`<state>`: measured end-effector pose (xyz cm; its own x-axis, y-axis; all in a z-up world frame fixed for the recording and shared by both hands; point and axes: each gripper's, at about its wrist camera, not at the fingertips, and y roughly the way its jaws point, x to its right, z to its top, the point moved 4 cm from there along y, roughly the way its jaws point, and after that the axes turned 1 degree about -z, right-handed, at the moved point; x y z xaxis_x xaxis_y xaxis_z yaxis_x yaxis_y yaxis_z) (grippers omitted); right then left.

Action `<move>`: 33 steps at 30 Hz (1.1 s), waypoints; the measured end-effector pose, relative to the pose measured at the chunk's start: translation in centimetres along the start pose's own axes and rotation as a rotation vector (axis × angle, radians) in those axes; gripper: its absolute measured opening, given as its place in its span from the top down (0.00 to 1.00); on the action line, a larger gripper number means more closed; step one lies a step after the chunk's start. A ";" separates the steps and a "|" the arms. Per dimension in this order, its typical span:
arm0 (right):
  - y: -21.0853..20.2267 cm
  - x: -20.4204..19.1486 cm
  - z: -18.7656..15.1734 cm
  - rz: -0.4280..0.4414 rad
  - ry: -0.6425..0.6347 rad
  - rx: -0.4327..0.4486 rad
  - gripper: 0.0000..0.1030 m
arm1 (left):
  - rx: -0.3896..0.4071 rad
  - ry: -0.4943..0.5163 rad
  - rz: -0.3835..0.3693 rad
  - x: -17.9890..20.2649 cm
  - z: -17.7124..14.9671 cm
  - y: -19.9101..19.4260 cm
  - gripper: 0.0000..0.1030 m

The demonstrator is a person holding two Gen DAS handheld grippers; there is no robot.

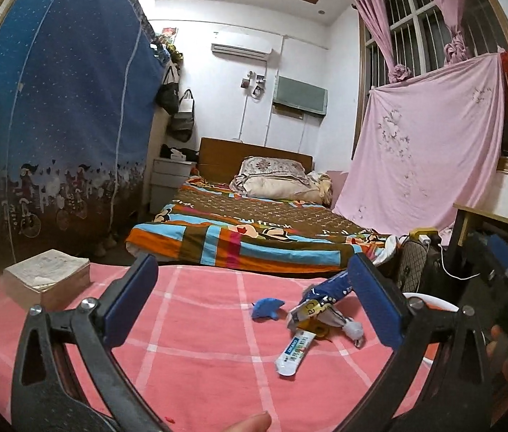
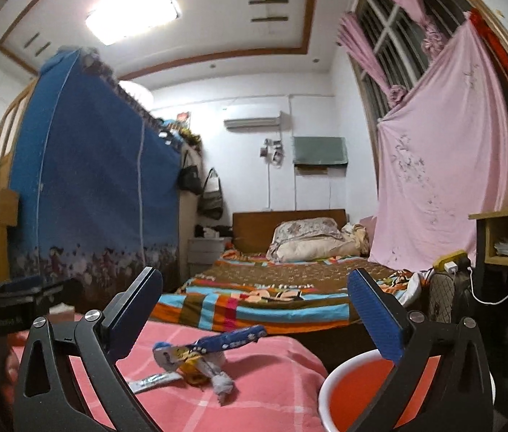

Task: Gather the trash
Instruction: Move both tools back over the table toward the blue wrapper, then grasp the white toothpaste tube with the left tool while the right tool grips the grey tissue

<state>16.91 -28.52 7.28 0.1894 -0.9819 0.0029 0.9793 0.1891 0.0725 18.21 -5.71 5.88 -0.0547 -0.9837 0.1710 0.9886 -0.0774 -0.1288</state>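
Note:
On a pink checked cloth (image 1: pixel 196 324) lies a heap of trash: a blue-and-white snack wrapper (image 1: pixel 320 293), a flattened tube (image 1: pixel 295 354), a small white wad (image 1: pixel 353 329) and a small blue scrap (image 1: pixel 266 309). My left gripper (image 1: pixel 254 302) is open and empty, raised just short of the heap. The same wrapper (image 2: pixel 218 342), tube (image 2: pixel 153 383) and wad (image 2: pixel 223 385) show in the right wrist view. My right gripper (image 2: pixel 254 309) is open and empty, above the heap. A red bin with a white rim (image 2: pixel 358 396) stands at the cloth's right edge.
A thick book (image 1: pixel 47 280) lies at the cloth's far left. Beyond the cloth is a bed with a striped cover (image 1: pixel 246 230) and pillows. A blue fabric wardrobe (image 1: pixel 74 126) stands left. A wooden desk (image 2: pixel 506 237), a fan and cables are on the right.

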 end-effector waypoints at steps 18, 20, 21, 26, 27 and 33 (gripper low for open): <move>6.2 0.9 -4.6 0.053 0.087 -0.386 0.14 | -0.307 0.005 -0.083 -0.8 -3.3 5.0 0.28; 6.6 0.7 -5.1 0.062 0.082 -0.421 0.19 | -0.365 -0.003 -0.112 -0.6 -4.1 5.8 0.38; 6.8 0.6 -5.3 0.065 0.079 -0.437 0.22 | -0.386 -0.004 -0.124 -0.5 -4.3 6.1 0.40; 7.9 0.4 -6.5 0.079 0.079 -0.530 0.39 | -0.499 0.008 -0.194 0.6 -5.6 7.3 0.56; 8.1 0.4 -6.8 0.085 0.084 -0.551 0.43 | -0.524 0.012 -0.210 0.8 -5.9 7.6 0.58; 8.9 -0.1 -8.1 0.146 0.095 -0.647 0.53 | -0.677 0.016 -0.271 1.8 -7.8 8.9 0.73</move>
<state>26.20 -26.66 -0.20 0.2994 -0.9462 -0.1225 0.7834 0.3171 -0.5345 25.80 -9.47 -2.56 -0.2929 -0.9175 0.2690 0.6373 -0.3971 -0.6604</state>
